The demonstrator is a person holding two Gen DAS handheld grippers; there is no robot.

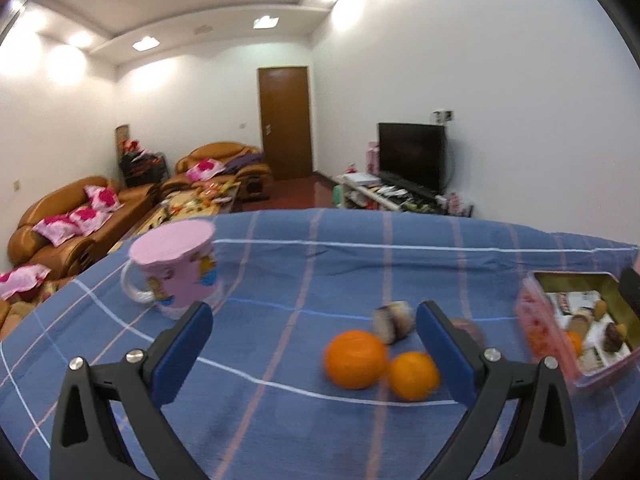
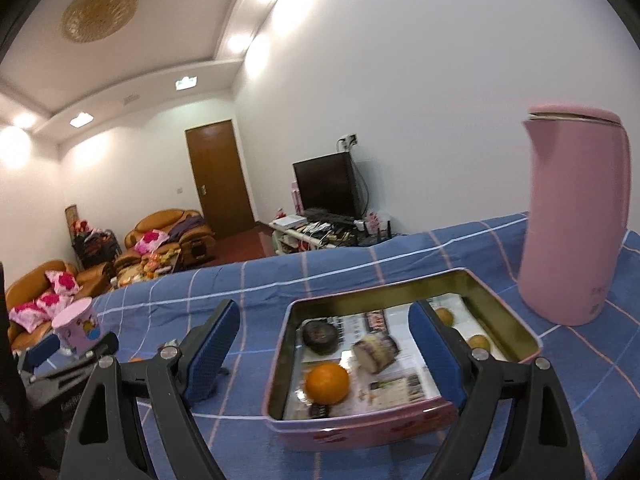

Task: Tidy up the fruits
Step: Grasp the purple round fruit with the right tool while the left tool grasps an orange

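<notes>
Blue checked tablecloth (image 1: 304,272) underfoot of everything, living room behind: brown sofas, wooden door, dark television. Blurred throughout, so fine detail lost.

Left gripper (image 1: 314,340) spread wide, nothing clasped; two oranges (image 1: 354,359) side by side on the cloth between the fingers, touching or nearly so, the smaller partly tucked behind the right fingertip. Just beyond, a dark-and-pale fruit (image 1: 394,320), kind not clear, and another brownish thing mostly hidden behind that same finger. Pink mug (image 1: 176,268) upside down near the left finger, handle to the left.

Right gripper (image 2: 322,340) likewise released, gripping nothing, poised over the pink tin box (image 2: 360,430). Inside, on printed paper: one orange (image 2: 327,383), a dark round fruit (image 2: 319,336), a smeared dark-and-white piece (image 2: 376,352), and small yellowish fruits partly screened by the right finger. Tin cut off at the frame edge in the left wrist view. Tall pink jug (image 2: 572,220) upright just beyond the tin's right corner.
</notes>
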